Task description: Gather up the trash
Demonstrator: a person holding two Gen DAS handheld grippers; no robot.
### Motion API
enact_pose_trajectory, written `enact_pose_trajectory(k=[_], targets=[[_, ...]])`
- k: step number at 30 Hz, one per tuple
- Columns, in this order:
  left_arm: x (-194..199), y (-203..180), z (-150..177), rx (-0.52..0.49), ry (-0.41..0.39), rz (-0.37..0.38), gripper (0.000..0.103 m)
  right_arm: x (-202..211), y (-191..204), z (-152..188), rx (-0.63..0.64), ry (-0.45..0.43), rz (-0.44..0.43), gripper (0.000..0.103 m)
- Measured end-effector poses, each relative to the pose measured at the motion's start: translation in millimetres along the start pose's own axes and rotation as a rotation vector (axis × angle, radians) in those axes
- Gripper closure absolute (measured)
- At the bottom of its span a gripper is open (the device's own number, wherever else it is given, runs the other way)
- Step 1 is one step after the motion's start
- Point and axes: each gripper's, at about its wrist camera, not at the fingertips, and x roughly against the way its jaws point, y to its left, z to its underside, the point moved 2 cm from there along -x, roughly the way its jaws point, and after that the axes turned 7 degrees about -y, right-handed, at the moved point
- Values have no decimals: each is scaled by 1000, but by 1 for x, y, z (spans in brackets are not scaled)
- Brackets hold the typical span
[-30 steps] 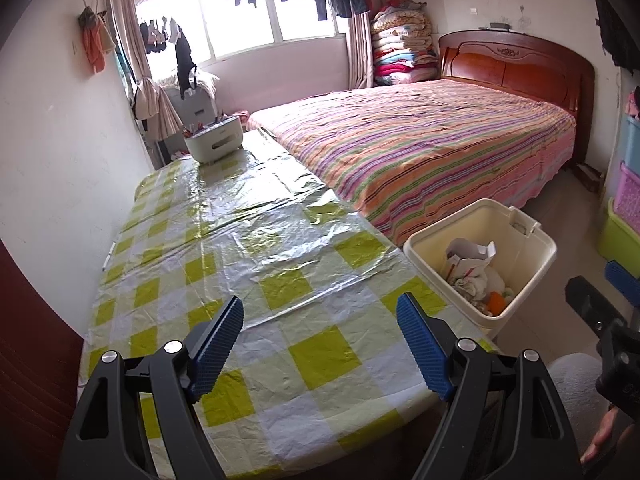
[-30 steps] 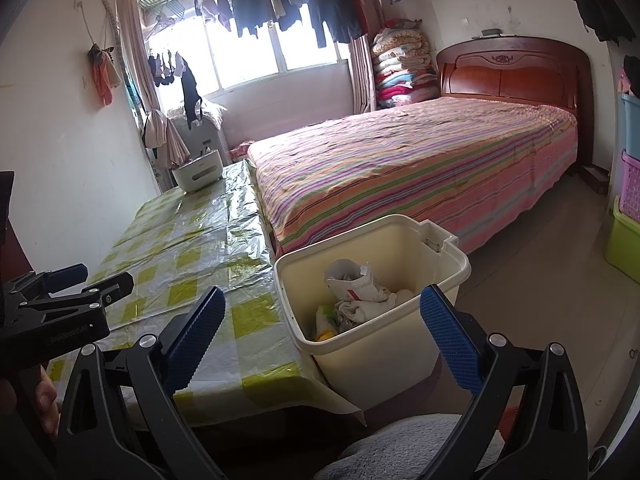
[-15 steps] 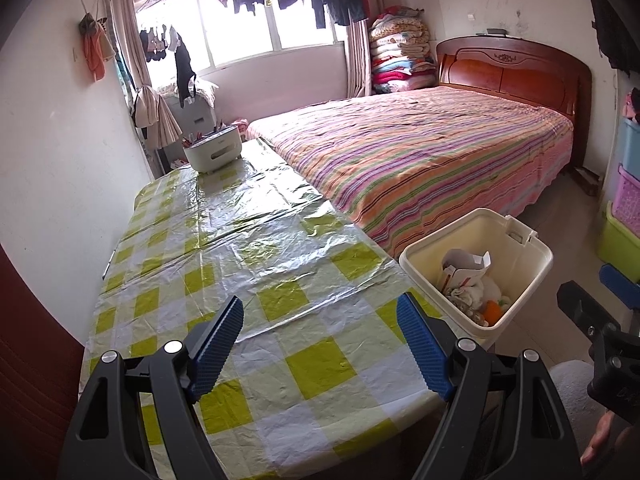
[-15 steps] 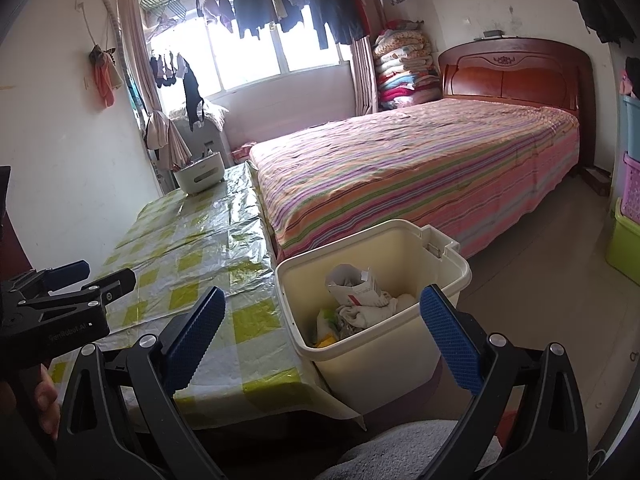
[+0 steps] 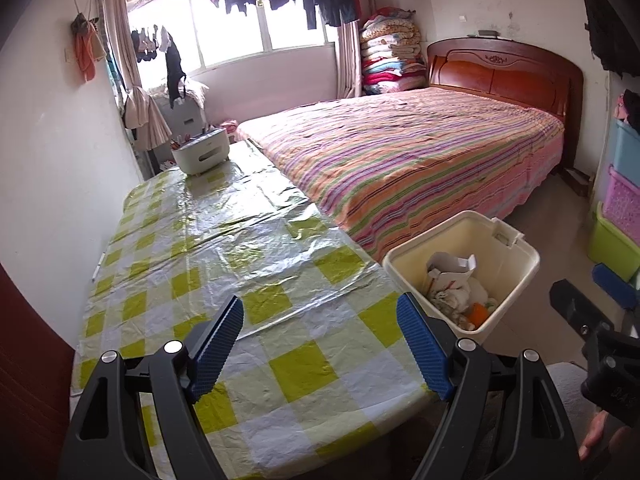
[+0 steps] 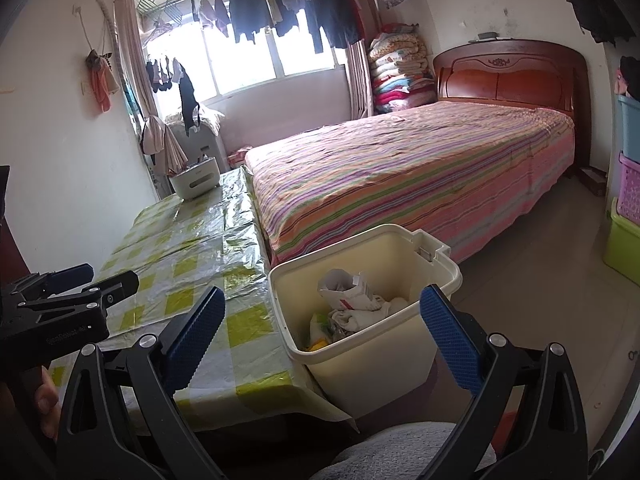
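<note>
Both ribbed-padded grippers, left gripper (image 5: 320, 344) and right gripper (image 6: 320, 332), gape empty near cream plastic bin (image 6: 400, 354).

A home bedroom: a bed (image 5: 420, 152) with a striped cover fills the middle, folded quilts (image 5: 390, 56) stacked beside its wooden headboard (image 5: 504, 72), laundry (image 6: 280, 12) drying at the window beyond the bed.

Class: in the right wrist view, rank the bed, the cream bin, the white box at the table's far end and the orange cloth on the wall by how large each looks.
1. Bed
2. Cream bin, though it is near the camera
3. White box and orange cloth look alike; not ranked.
</note>
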Motion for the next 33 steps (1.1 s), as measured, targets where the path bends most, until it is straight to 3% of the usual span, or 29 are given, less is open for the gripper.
enact_pose_trajectory(k=[15,18,33], targets=[[3,-20,-5,-27,-17,37,26,7,-13,-2,-19,-14,34,7],[4,-22,-6,-33,-21,38,16,9,-14,-2,-19,-15,34,7],[3,-29,-4,-67,-21,28,15,9,-17,-3,-17,-8,38,7]])
